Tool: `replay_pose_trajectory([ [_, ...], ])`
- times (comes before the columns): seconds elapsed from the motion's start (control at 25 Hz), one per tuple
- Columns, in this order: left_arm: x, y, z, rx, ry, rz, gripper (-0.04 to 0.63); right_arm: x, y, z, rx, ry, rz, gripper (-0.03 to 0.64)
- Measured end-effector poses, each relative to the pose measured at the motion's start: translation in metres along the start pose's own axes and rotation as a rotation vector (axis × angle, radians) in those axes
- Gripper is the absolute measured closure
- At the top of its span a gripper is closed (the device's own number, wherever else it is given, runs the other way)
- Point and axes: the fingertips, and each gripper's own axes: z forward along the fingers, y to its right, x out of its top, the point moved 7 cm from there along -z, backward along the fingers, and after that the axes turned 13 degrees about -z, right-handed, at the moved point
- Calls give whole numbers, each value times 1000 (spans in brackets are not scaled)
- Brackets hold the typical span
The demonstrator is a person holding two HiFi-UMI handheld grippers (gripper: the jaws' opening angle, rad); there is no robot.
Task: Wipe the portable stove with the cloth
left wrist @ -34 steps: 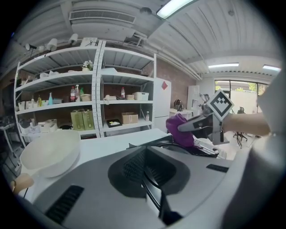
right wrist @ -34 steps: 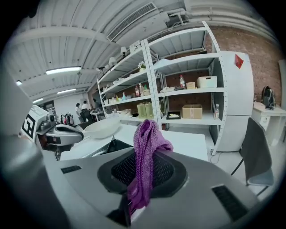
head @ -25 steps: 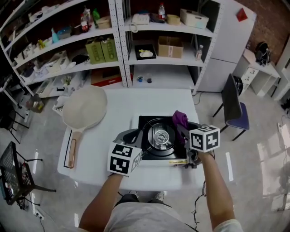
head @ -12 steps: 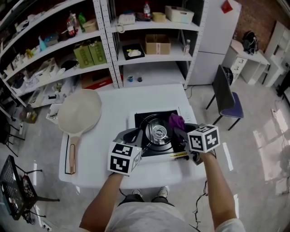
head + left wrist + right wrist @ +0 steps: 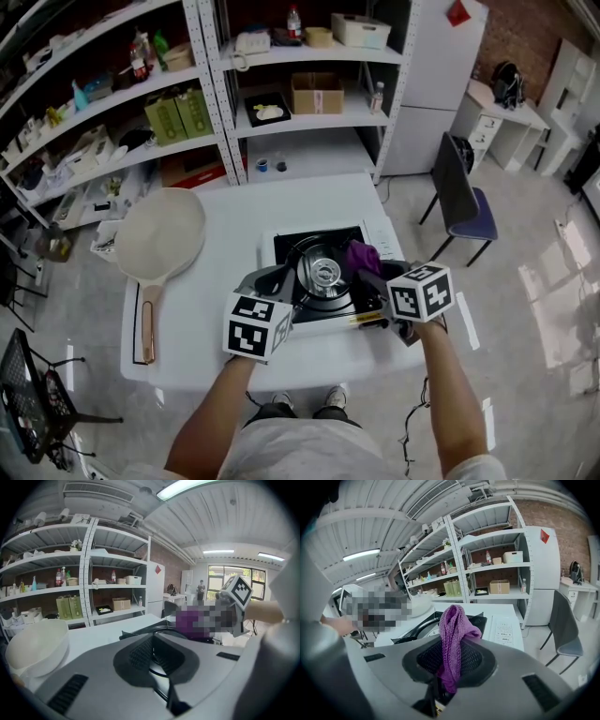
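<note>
Right gripper (image 5: 450, 670) is clenching the purple cloth (image 5: 453, 627) above the portable stove (image 5: 323, 275).
Left gripper (image 5: 157, 663) is hovering with jaws together, empty, at the stove's left edge; a white pan (image 5: 161, 232) is lying farther left on the worktop (image 5: 239, 211).

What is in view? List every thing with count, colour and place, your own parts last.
table: one, white, middle of the head view.
portable stove: one, black, on the table's near right part.
cloth: one, purple, above the stove, held in the right claw.
pan: one, cream with a brown handle, on the table's left side.
shelving: white racks, behind the table.
cabinet: one, white, right of the shelving.
chair: one, dark with a purple seat, right of the table.
left claw: one, grey, shut, at the stove's left edge.
right claw: one, grey, shut on the cloth.
</note>
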Motion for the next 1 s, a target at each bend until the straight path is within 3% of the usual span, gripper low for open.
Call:
replay_pose_trajectory([
  [0.36, 5, -5, 0, 20, 9, -21, 591, 38, 21, -11, -41, 33, -49, 554],
  [0.64, 12, -10, 3, 41, 24, -33, 591, 75, 39, -6, -11, 65, -92, 554],
  [1.0, 19, -28, 10, 93, 36, -61, 591, 119, 65, 30, 34, 138, -25, 554],
])
